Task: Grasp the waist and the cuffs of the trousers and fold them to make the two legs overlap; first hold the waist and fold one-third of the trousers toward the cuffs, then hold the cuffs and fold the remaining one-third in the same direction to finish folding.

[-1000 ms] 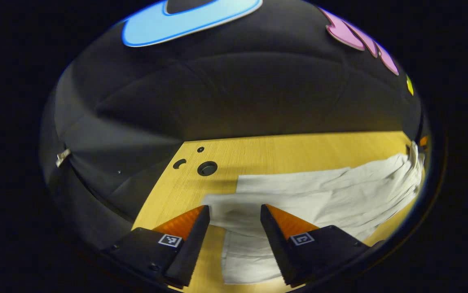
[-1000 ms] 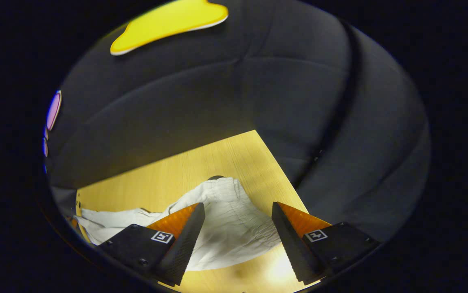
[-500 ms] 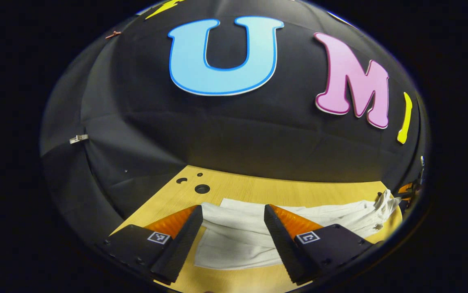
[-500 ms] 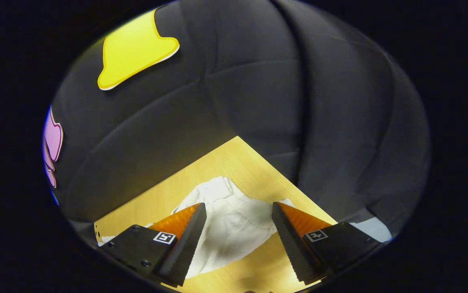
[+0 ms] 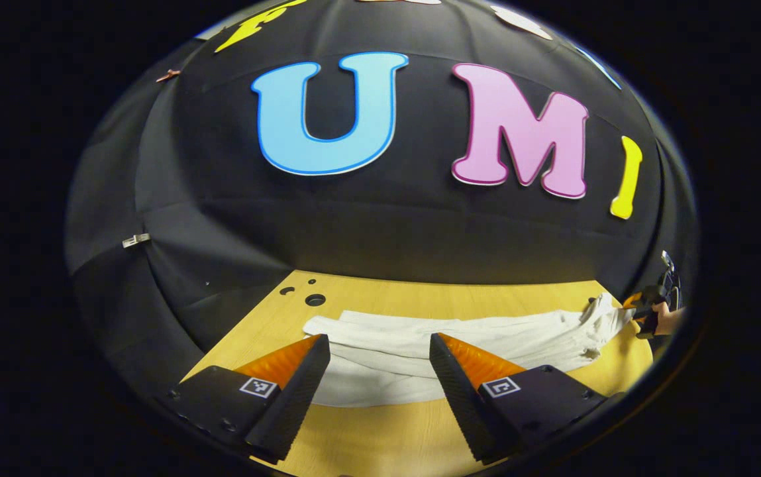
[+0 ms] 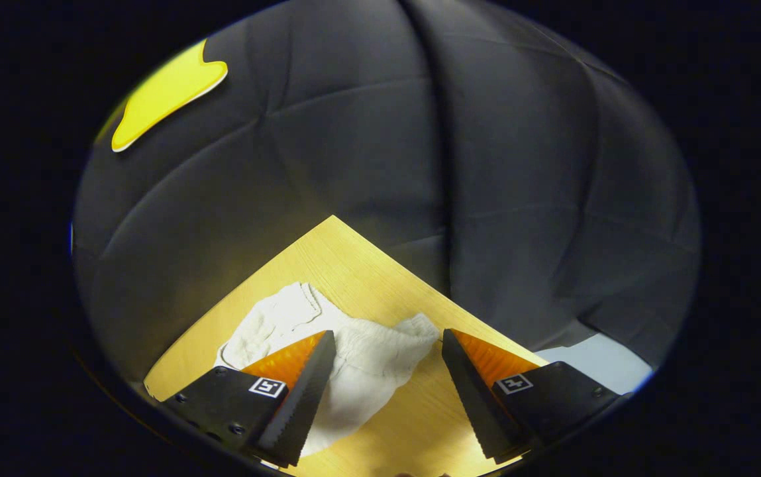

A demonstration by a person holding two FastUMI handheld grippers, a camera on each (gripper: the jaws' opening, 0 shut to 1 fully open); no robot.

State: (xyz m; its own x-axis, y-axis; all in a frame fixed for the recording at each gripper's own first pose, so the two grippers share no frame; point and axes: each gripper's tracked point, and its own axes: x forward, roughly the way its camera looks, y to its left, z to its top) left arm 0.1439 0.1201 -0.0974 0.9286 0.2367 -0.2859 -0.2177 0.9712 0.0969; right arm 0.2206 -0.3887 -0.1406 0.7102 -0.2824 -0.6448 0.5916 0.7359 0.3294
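White trousers (image 5: 459,341) lie stretched in a long strip across the wooden table (image 5: 380,430), legs layered one over the other. The cuff end points left in the left gripper view, and the bunched waist (image 5: 602,318) lies at the far right. My left gripper (image 5: 377,341) hovers open, short of the cuff end, touching nothing. In the right gripper view the crumpled waist (image 6: 360,361) lies near the table corner. My right gripper (image 6: 387,338) is open above it, with no cloth held. The hand (image 5: 668,321) holding it shows at the far right of the left gripper view.
Round holes (image 5: 314,299) are cut in the table's far left corner. The table's edges meet at a corner (image 6: 334,220) just beyond the waist. Pale floor (image 6: 595,364) shows past the right edge. The black booth wall stands close behind.
Both grippers have drawn back and tilted up from the trousers, staying open. The right gripper view has swung, so the waist now sits lower left of the table corner.
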